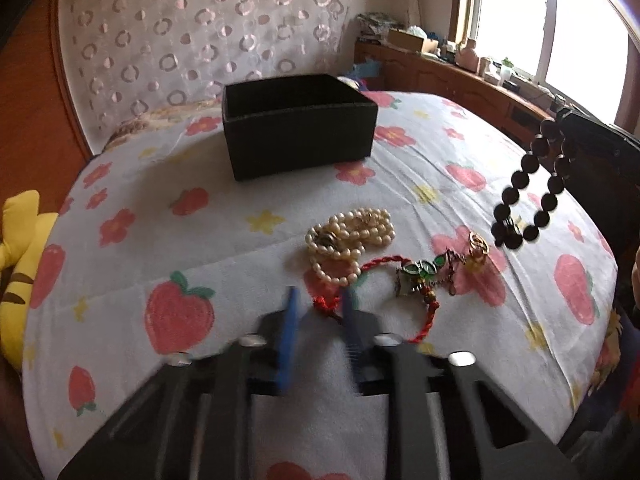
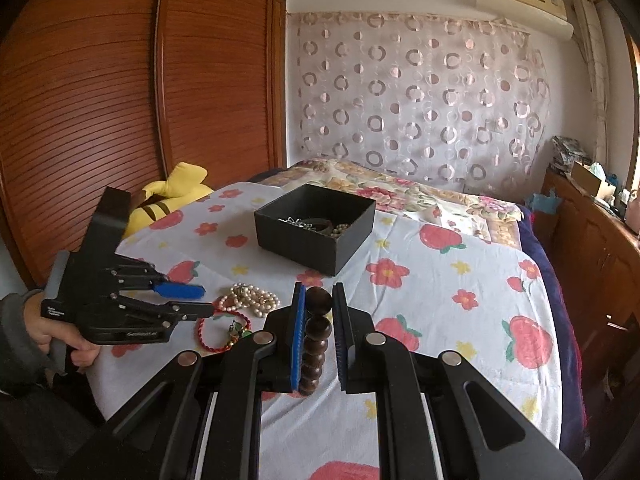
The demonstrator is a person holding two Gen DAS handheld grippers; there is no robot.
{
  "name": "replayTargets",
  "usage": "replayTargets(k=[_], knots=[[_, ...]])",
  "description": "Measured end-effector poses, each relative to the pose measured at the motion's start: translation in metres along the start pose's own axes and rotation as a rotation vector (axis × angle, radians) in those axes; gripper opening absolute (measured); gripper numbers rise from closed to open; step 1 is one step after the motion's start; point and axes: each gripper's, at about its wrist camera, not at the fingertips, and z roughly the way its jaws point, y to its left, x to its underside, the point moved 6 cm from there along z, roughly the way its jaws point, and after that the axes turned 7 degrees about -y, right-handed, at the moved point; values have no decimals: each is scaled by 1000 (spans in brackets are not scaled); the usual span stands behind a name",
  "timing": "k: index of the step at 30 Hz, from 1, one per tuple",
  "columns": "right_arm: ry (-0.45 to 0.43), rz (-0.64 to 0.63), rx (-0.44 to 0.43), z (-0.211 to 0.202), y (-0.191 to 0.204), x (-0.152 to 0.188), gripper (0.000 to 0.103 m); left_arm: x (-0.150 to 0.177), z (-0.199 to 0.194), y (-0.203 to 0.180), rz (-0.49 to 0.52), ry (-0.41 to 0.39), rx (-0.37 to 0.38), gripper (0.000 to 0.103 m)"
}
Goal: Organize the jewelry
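My right gripper is shut on a string of dark wooden beads, which hangs in the air at the right of the left wrist view. A pile of jewelry lies on the strawberry-print sheet: a pearl necklace, a red cord bracelet with green charms, and a gold piece. My left gripper is low over the sheet, blurred. Its blue pads stand slightly apart with the red cord's knotted end between them. A black box behind the pile holds several pieces.
A yellow plush toy lies at the bed's left edge by a wooden wardrobe. A cluttered wooden sideboard runs under the window on the right. A hand holds the left gripper's handle.
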Motion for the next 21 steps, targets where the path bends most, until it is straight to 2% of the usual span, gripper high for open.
replayTargets(k=[5, 11, 15, 21], knots=[[1, 0, 0, 1, 1, 1, 15, 6, -6, -5, 35, -9, 3, 6], [1, -5, -3, 3, 5, 2, 15, 8, -22, -5, 1, -40, 27, 5], [-2, -8, -8, 3, 8, 1, 15, -1, -39, -4, -26, -89, 47, 5], [-7, -10, -10, 2, 10, -1, 15, -23, -60, -8, -15, -160, 50, 5]])
